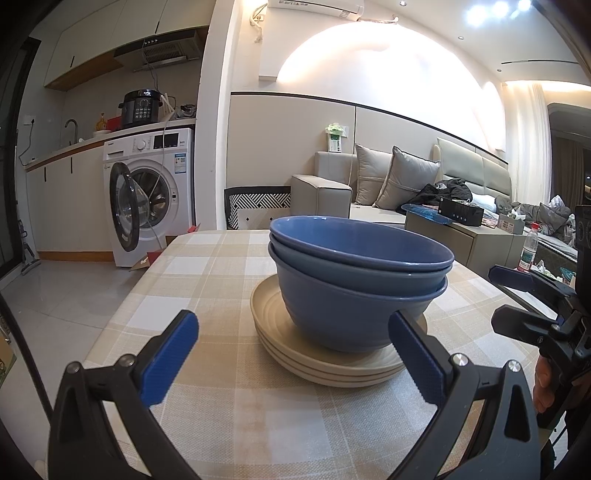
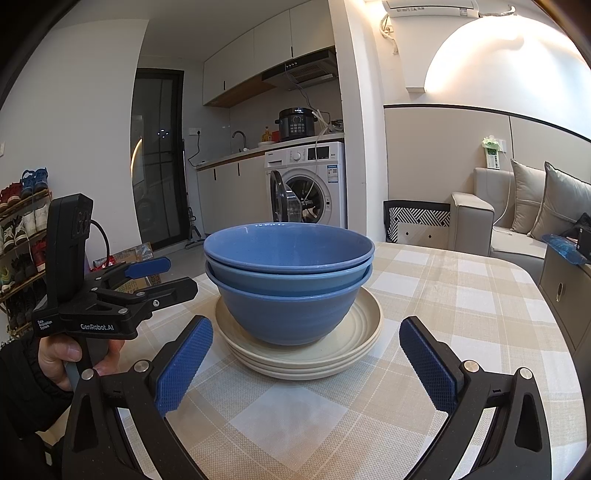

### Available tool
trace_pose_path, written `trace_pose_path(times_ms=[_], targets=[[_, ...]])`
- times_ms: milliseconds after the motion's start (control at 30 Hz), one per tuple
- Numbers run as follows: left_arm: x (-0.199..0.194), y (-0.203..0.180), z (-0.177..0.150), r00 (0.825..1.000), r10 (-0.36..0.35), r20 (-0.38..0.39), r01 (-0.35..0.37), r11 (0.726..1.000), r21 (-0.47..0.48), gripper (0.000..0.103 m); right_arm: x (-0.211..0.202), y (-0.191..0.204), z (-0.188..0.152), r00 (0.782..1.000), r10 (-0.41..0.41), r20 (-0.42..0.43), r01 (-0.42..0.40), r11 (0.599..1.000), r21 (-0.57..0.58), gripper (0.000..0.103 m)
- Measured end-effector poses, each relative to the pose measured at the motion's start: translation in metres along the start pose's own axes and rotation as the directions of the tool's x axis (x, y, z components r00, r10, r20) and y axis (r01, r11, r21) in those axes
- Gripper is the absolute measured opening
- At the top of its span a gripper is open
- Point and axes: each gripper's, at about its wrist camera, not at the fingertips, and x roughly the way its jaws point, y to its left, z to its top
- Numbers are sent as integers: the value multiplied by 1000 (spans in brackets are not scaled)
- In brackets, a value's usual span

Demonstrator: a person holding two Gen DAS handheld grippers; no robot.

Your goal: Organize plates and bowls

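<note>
We hold our left gripper (image 1: pixel 293 356) and right gripper (image 2: pixel 306 363) wide open and empty before three nested blue bowls (image 2: pixel 290 280) atop stacked cream plates (image 2: pixel 306 354) mid-table, seemingly sorted, with only withdrawal apparently left.

I am working in a small lived-in home, an open flat where kitchen and sitting room share one space. Along the far wall I see a washing machine (image 2: pixel 306 184) with its door ajar, built under a counter with a sink tap (image 2: pixel 239 137), a black pressure cooker (image 2: pixel 296 123) and a range hood (image 2: pixel 303 72). A grey sofa (image 1: pixel 391 177) with cushions holds strewn clothes. A shoe rack (image 2: pixel 22 236) stands by the dark door. The table wears a checked cloth (image 2: pixel 461 295), and an air conditioner (image 1: pixel 317 9) hangs overhead.
</note>
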Motion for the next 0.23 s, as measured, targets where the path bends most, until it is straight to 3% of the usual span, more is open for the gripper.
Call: trace_pose_path(times_ms=[233], targets=[[-2,0,1,1000,6,8,-6,1000,4,103,0,0,0,1000,0,1,0,1000,0,103]])
